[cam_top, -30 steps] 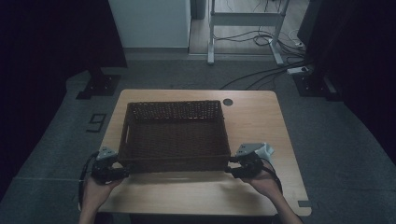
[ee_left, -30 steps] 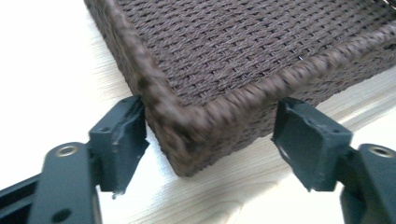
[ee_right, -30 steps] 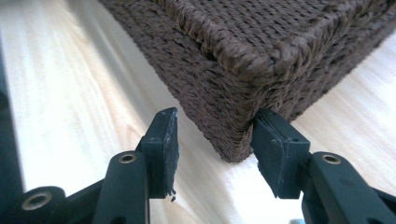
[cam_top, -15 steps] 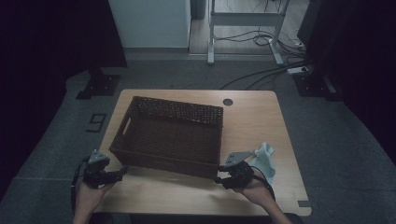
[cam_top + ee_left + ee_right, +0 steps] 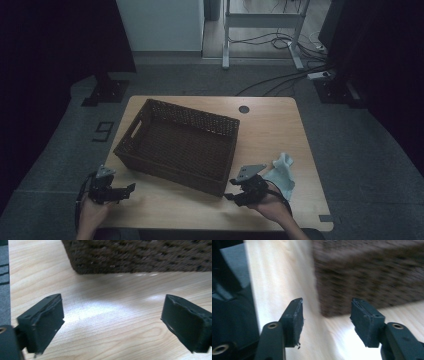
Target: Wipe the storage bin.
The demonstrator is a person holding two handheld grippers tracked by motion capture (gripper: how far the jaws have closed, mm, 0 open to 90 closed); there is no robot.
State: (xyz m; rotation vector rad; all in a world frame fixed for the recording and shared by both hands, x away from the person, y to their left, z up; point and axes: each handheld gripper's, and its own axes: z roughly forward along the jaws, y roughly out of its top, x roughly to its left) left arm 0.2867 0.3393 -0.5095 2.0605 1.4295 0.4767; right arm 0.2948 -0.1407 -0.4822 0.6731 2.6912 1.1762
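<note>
A dark brown woven basket [image 5: 182, 145] sits askew on the wooden table [image 5: 270, 130], empty, with a handle slot in its left end. My left gripper [image 5: 127, 189] lies at the table's front left, a short way off the basket's near-left corner [image 5: 140, 255]. Its jaws have just been opening and now stand wide over bare wood, my left gripper [image 5: 112, 322] holding nothing. My right gripper [image 5: 231, 196] points at the basket's near-right corner [image 5: 367, 275]. Its jaws have also just been opening, and my right gripper [image 5: 326, 320] has nothing between its pads.
A crumpled pale blue cloth [image 5: 282, 172] lies on the table just right of my right hand. A round cable hole [image 5: 243, 109] sits near the table's far edge. Grey carpet, a desk frame and cables lie beyond.
The basket has swung round from square to askew and slid toward the front. Both grippers have come away from its front corners, the left one moving down and left. The cloth now lies uncovered.
</note>
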